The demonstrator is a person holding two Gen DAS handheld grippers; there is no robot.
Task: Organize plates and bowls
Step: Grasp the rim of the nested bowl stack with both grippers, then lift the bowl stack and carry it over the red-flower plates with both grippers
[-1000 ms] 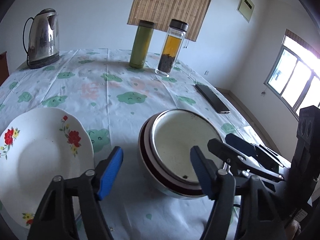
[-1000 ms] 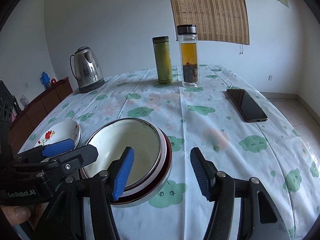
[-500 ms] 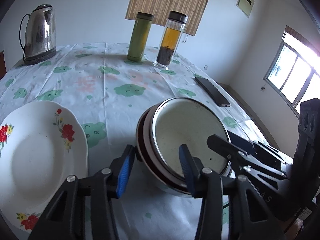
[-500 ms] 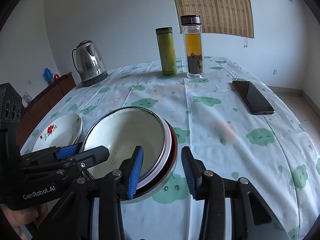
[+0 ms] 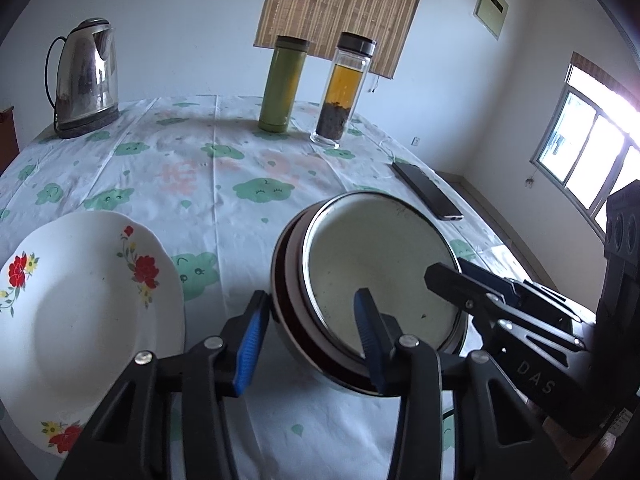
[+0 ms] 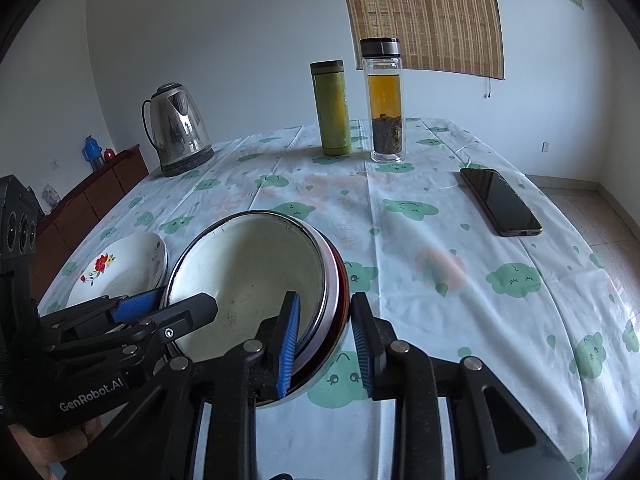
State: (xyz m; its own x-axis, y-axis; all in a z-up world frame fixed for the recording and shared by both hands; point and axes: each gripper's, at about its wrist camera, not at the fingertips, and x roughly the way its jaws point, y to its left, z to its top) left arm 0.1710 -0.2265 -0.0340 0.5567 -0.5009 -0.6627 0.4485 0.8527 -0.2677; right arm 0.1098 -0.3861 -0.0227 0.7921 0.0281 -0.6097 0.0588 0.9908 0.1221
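The stacked bowls (image 5: 376,276) sit on the near part of the table (image 6: 460,248), a cream bowl nested in a dark red one, mouth up and tilted a little toward the flowered plate (image 5: 80,312), which lies flat just beside them on the left. Being round, the bowls show no long axis. The left gripper (image 5: 310,338) has been closing its jaws and now pinches the near-left rim, one pad outside and one inside. The right gripper (image 6: 326,340) has been closing too and clamps the near-right rim the same way. Kettle (image 6: 178,130), green flask (image 6: 332,108), tea bottle (image 6: 384,100) and phone (image 6: 500,202) stand farther back
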